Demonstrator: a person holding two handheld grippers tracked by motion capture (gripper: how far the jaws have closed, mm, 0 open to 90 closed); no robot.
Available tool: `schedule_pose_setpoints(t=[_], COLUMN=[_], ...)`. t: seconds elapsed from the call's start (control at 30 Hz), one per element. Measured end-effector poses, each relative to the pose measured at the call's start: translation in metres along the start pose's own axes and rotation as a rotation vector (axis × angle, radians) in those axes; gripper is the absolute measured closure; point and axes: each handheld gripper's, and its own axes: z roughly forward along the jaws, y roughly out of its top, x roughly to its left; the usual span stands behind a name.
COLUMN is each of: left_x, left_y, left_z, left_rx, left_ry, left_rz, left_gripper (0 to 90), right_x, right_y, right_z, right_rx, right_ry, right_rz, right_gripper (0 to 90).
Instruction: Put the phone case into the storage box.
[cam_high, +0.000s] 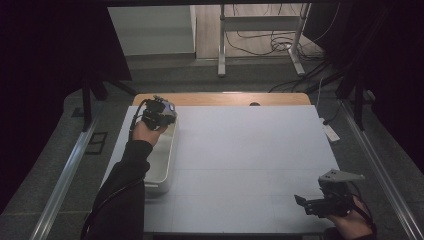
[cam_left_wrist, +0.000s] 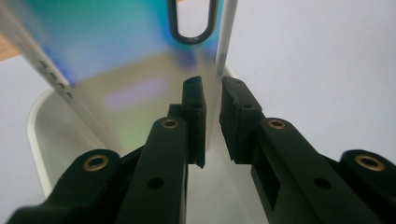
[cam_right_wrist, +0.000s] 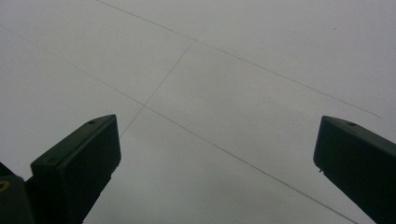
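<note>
Left tool sits over the far end of the white tray at the desk's left edge. Its jaws are barely parted, and I see an iridescent flat sheet standing between them in the tray; whether the pads press it I cannot tell. Right tool hangs released, jaws wide, above bare desk near the right corner.

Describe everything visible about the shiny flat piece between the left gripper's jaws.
The flat piece is a thin, glossy plate with an iridescent blue-green to yellowish sheen, looking like polished metal. It has a rounded slot near its top and a row of small holes along one edge. It stands tilted over the white tray at the table's left. The left gripper has its jaws astride the plate's thin edge, narrowly parted; contact is unclear.
</note>
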Motion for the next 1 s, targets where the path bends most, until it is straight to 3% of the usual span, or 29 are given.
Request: schedule_pose_setpoints(t=[0.5,1.0], left_x=[0.0,-0.001], left_y=[-0.003,-0.008], left_z=[-0.009,-0.016], left_rx=[-0.054,-0.103], left_ry=[-0.05,-0.073], left_rz=[-0.012,-0.021], left_gripper=[72.1,51.8], right_x=[0.0,0.0], right_y=[0.0,0.0], right_z=[0.0,0.001], right_rx=[0.004,0.006], right_ry=[0.005,0.004], right_rz=[-0.001,-0.001], right_gripper=[0.8,0.7])
